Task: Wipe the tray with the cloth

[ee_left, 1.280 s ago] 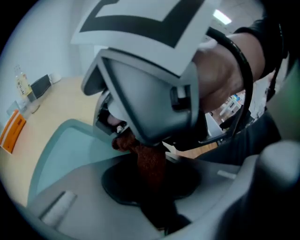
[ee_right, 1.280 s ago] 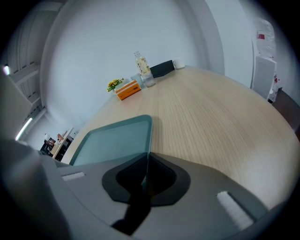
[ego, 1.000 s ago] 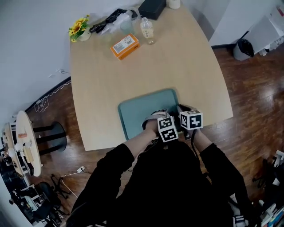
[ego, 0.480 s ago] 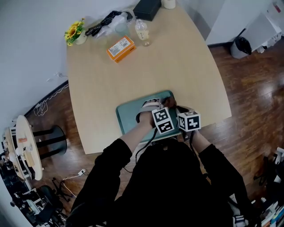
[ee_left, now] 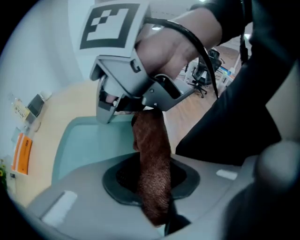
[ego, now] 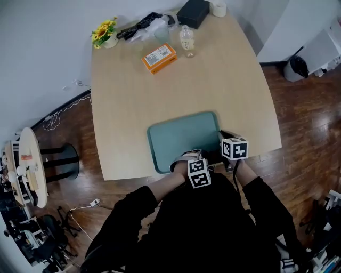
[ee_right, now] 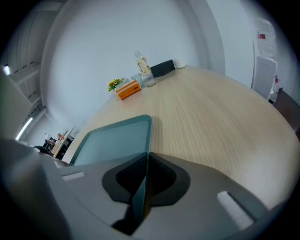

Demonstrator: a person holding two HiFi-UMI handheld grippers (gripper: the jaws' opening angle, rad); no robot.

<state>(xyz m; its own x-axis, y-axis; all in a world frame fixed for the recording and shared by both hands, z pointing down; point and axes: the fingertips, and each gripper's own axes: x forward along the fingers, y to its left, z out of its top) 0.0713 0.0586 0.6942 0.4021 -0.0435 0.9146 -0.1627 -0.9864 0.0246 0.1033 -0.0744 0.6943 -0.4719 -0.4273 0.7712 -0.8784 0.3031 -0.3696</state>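
Tray [ego: 181, 136] is teal and lies flat at the near edge of the worktop [ego: 128, 101], directly in front of the person. Its surface is bare in the head view.

Right hand-held gripper [ego: 224, 137] is at the tray's near right corner. In its own view [ee_right: 143, 187] the jaws are clenched on the tray rim: the teal edge runs edge-on btw the two pads and is pinched there, w/ the rest of the tray [ee_right: 112, 140] spreading out to the left.

Left hand-held gripper [ego: 186, 159] sits at the tray's near edge, just beside the right one. In its own view [ee_left: 152, 180] the jaws are clamped tight on the cloth [ee_left: 152, 159]. The cloth is brown w/ a nubby weave, bunched into a strip that runs out from the pads above the tray [ee_left: 79, 145]. I can't tell if the cloth actually touches the tray surface. The same view shows the right unit w/ a hand around it, just past the cloth's far end.

At the far end of the worktop, well apart from the tray: orange box [ego: 159, 57], clear bottle [ego: 187, 40], yellow flowers [ego: 105, 32], black box [ego: 193, 13].
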